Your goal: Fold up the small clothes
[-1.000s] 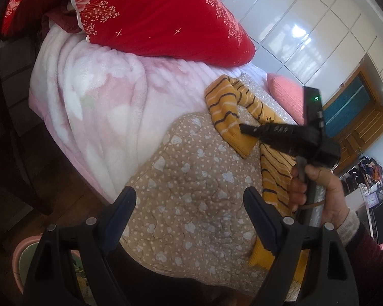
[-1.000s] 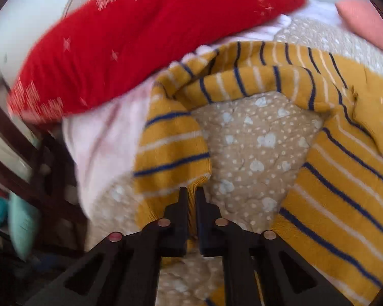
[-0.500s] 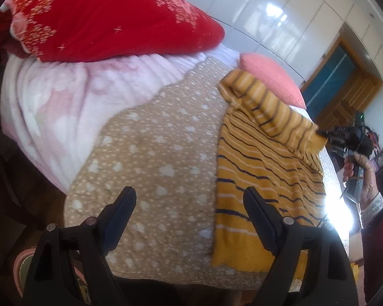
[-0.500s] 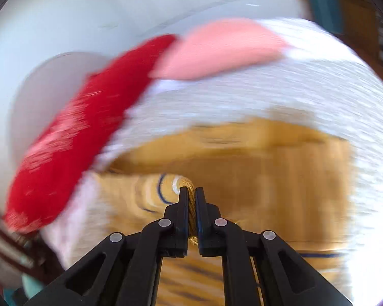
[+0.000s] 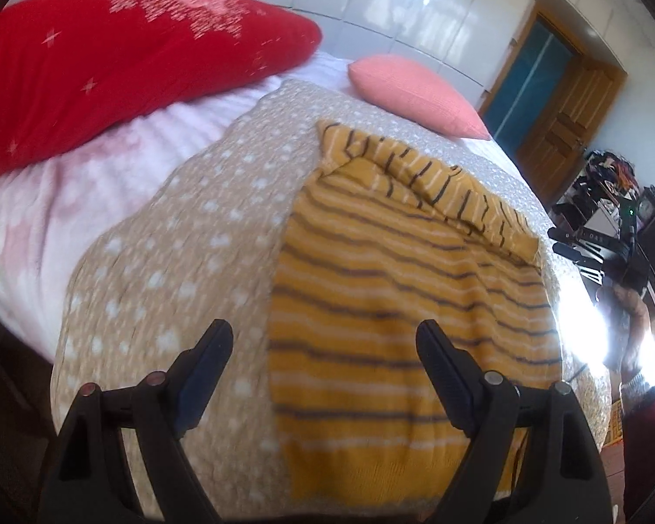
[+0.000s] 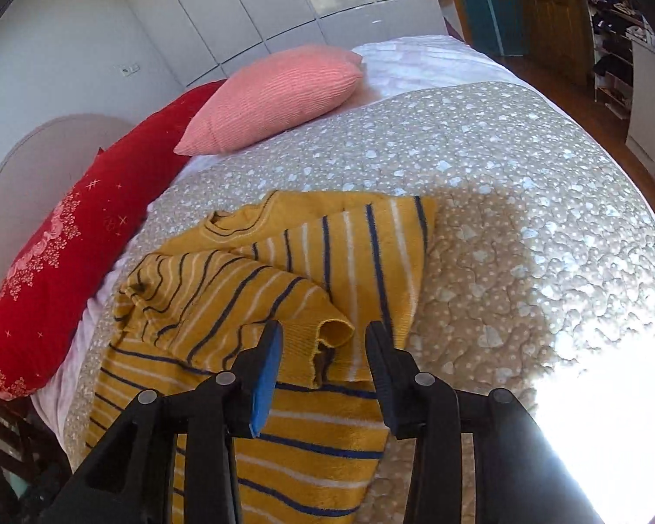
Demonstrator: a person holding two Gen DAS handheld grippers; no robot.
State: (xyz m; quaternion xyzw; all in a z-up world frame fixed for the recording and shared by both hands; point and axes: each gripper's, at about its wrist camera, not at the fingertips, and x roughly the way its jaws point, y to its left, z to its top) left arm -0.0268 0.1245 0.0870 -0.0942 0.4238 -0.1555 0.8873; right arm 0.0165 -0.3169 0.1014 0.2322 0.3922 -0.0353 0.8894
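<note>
A small mustard-yellow sweater with dark blue and white stripes lies on the beige dotted quilt. One sleeve is folded across its body, the cuff lying free between my right fingers. My right gripper is open just over that cuff; it also shows at the far right of the left wrist view. My left gripper is open and empty, hovering above the sweater's lower hem edge.
A large red pillow and a pink pillow lie at the head of the bed, over a pale pink blanket. White wardrobes, a wooden door and cluttered shelves stand beyond. Bright glare covers the quilt's right side.
My right gripper carried the sleeve across the sweater's body, then opened and let the cuff go. My left gripper swung over the sweater's hem, staying open.
</note>
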